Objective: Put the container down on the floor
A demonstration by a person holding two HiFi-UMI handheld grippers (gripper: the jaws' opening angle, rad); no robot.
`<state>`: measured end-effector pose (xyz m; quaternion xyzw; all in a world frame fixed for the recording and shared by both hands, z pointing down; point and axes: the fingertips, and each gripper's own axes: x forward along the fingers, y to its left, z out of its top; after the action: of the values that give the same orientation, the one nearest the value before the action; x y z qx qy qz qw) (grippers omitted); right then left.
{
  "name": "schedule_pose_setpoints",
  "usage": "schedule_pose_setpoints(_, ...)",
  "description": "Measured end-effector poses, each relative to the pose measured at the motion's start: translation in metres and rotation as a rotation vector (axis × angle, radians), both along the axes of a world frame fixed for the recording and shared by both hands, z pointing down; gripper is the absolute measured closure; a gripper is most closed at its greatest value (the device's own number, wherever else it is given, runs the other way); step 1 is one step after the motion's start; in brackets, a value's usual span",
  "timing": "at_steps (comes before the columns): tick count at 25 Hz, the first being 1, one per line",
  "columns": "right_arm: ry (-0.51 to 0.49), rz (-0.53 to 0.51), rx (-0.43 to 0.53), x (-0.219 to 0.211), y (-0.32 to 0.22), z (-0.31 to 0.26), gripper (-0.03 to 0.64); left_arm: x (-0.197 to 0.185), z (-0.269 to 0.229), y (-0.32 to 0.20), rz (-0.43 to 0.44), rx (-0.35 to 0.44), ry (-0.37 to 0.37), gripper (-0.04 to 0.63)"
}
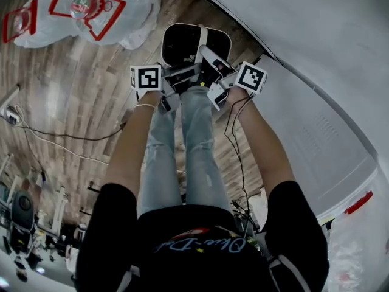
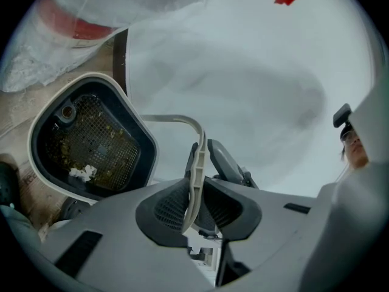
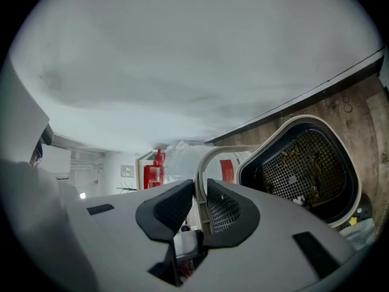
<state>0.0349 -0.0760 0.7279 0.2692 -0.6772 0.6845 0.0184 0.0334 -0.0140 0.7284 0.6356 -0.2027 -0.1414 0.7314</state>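
The container [image 1: 194, 41] is a black tub with a pale rim and a mesh bottom holding crumbs, seen over the wooden floor just beyond the person's feet. A beige arched handle [image 2: 196, 157] rises from it. My left gripper [image 2: 193, 202] is shut on that handle, its pads pressing both sides. My right gripper [image 3: 200, 205] grips the same handle [image 3: 203, 169] from the other side. In the head view the left gripper [image 1: 181, 79] and right gripper [image 1: 210, 73] meet over the tub. Whether the tub [image 3: 304, 163] touches the floor I cannot tell.
A white wall with a dark skirting [image 1: 316, 35] runs along the right. Clear plastic bags with red print [image 1: 91, 8] lie at the upper left. Cables [image 1: 61, 135] trail over the wooden floor on the left. The person's legs in jeans [image 1: 182, 151] stand below the grippers.
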Motion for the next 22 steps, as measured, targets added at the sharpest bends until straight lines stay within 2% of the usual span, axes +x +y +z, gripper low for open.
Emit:
schedule_pose_setpoints(4,0.056,0.006,-0.069,0.002,0.011,0.024,0.561,-0.001,0.017,0.008,-0.036,-0.064,0.020,0.535)
schedule_pose_setpoints(6,0.065,0.013,-0.110,0.001,0.016,0.033,0.561,-0.001,0.027,0.009,-0.037,-0.051,0.000,0.534)
schedule_pose_setpoints(11,0.104,-0.014,-0.138,0.002,0.020,0.052,0.561,0.000,0.047,0.013,-0.036,-0.078,-0.050,0.529)
schedule_pose_setpoints(15,0.081,-0.010,-0.131,-0.005,0.021,0.058,0.561,-0.001,0.056,0.017,-0.043,-0.074,-0.088,0.526)
schedule_pose_setpoints(22,0.112,-0.031,-0.136,-0.004,0.028,0.063,0.561,-0.004,0.063,0.024,-0.041,-0.076,-0.088,0.522)
